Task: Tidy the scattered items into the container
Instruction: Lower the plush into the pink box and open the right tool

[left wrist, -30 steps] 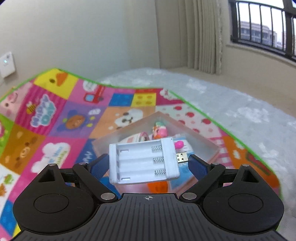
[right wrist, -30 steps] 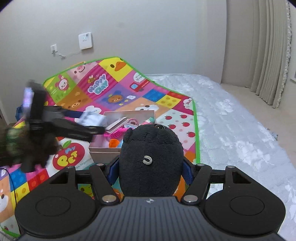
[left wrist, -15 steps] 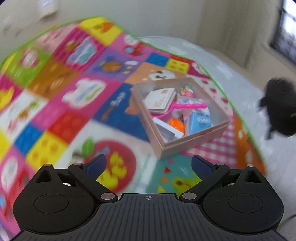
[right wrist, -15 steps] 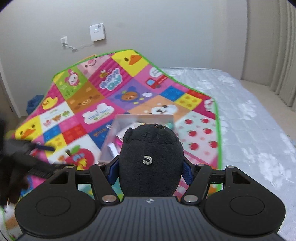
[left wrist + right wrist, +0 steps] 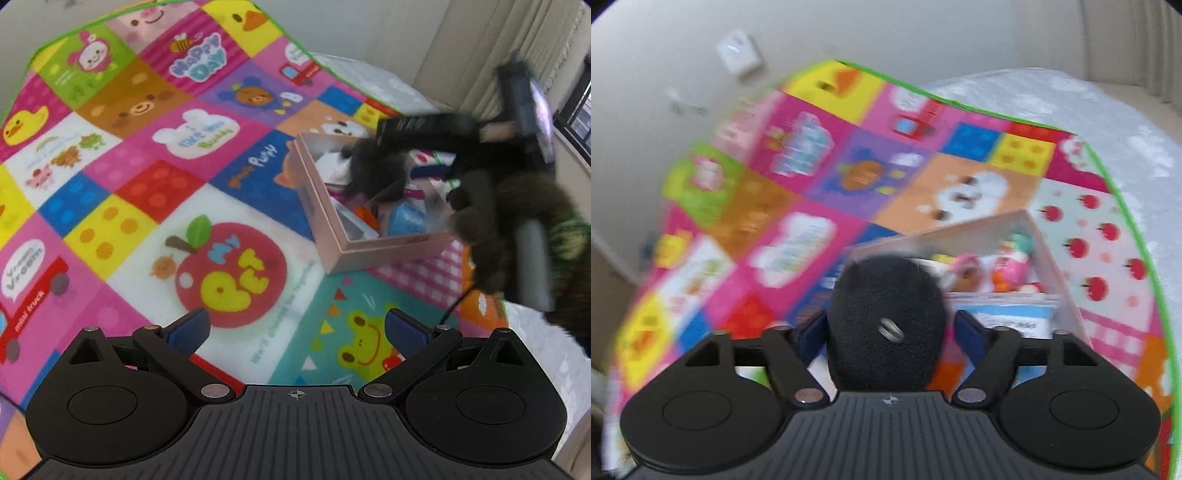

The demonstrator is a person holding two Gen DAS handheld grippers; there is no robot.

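Over the pink box (image 5: 373, 248) on the colourful play mat (image 5: 140, 155), my right tongs (image 5: 888, 334) are clenched on a black plush toy (image 5: 884, 325), its fuzzy body squeezed between the two blue pads (image 5: 969, 334). From the left wrist view that same toy (image 5: 373, 166) hangs blurred above the box's open top; whether it touches anything inside I cannot tell. The box already holds a jumble: a pale blue packet (image 5: 1015, 319), a small pink figure (image 5: 1012, 267), something orange (image 5: 365, 216), and white pieces against the near wall, all softened by blur.

My left tongs (image 5: 295, 328) are released, the blue pads (image 5: 188, 330) spread wide with nothing between them, hovering above the mat's apple patch (image 5: 229, 275) and frog patch (image 5: 360, 343), off to the side of the box. The mat lies on a pale grey bedspread (image 5: 1100, 107), with a white wall unit (image 5: 738, 55) on the wall behind.
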